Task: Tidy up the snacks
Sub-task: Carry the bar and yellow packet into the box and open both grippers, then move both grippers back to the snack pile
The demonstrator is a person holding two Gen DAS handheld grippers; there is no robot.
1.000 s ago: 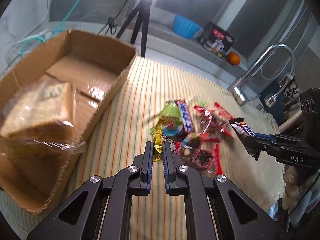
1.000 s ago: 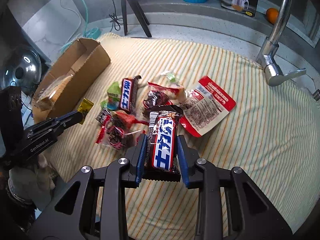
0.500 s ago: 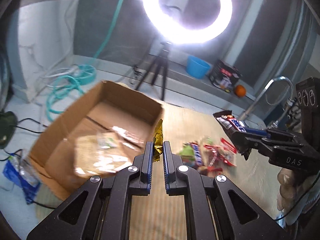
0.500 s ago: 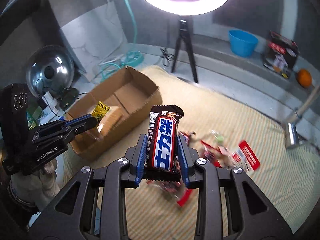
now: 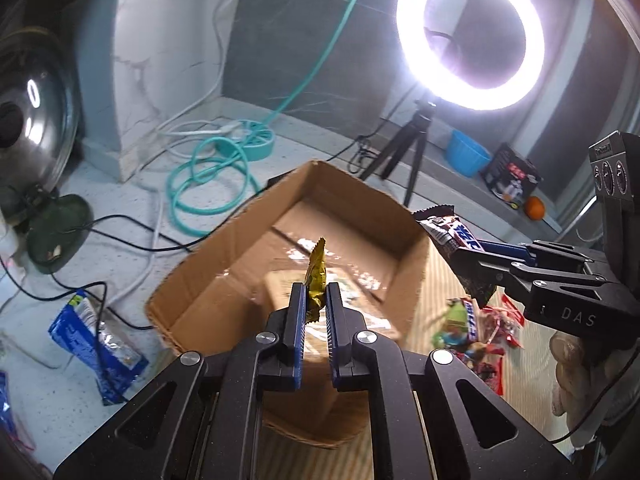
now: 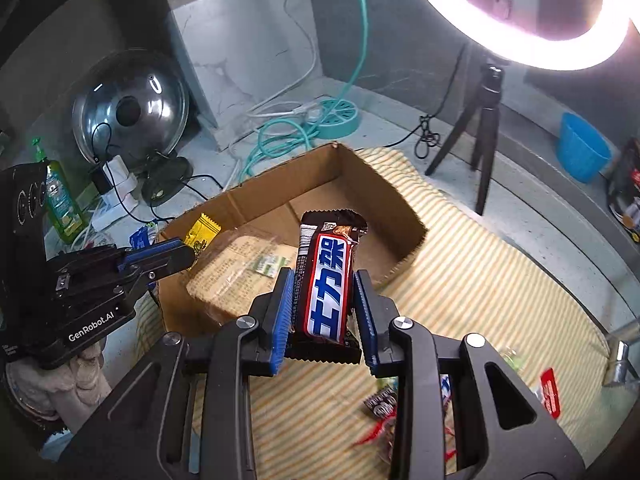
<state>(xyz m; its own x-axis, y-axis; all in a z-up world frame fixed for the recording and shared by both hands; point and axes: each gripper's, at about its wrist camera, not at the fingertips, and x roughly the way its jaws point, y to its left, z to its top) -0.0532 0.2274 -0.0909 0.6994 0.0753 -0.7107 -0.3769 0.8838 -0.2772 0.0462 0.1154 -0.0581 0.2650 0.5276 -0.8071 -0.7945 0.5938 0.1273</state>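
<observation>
Both my claws have swung off the snack pile since a second ago: the box [image 5: 352, 216] then sat at the left edge of the left wrist view and now fills its middle, and the pile [image 5: 476, 328] has slid to the lower right. The left claw [image 5: 316, 300] is clamped on a gold wrapper [image 5: 316, 276], which stands upright between the pads over the box's near half, above the wrapped bread [image 6: 240, 276] lying inside. The right claw [image 6: 323, 304] grips a chocolate bar [image 6: 329, 280] lengthwise by its long sides, label up, its top end poking past the fingertips. From the right wrist view the bar hangs at the box's near right wall; whether it is over the rim or just short of it, I cannot tell. The two claws are near each other yet apart, left over the box's left side, right at its right corner. The box rests on the striped cloth [image 6: 500, 280] at the tabletop's left edge. Its far half is bare cardboard, open room beyond the bread. The tripod [image 6: 486, 128] and ring light [image 5: 472, 36] stand behind the far wall.
</observation>
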